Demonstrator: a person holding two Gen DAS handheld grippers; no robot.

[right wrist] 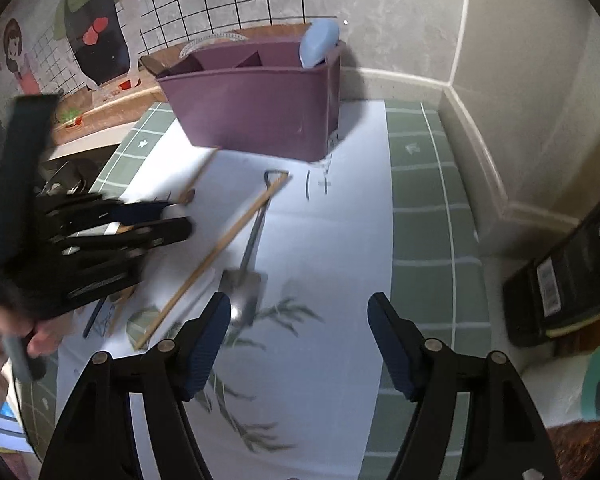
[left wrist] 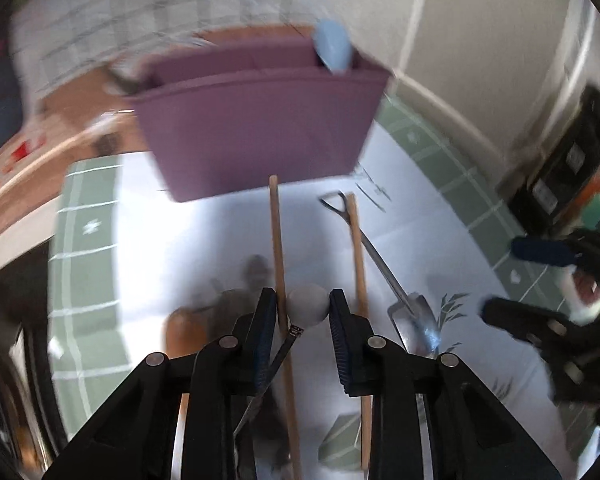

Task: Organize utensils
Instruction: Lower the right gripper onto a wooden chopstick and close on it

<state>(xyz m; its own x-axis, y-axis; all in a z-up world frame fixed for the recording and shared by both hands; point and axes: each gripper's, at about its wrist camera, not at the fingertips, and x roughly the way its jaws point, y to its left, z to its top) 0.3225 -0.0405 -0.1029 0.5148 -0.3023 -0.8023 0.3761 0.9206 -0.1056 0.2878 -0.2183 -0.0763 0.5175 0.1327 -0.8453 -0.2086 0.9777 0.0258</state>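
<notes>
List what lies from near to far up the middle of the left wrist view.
Left gripper, shut on a white ball-shaped piece → wooden chopstick → purple utensil caddy → blue spoon standing in it.

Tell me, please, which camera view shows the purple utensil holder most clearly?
The right wrist view: the purple utensil holder is sharp there, and its inner dividers and the blue utensil standing in it are visible. In the left wrist view the holder is blurred and shows mostly its front wall.
</notes>
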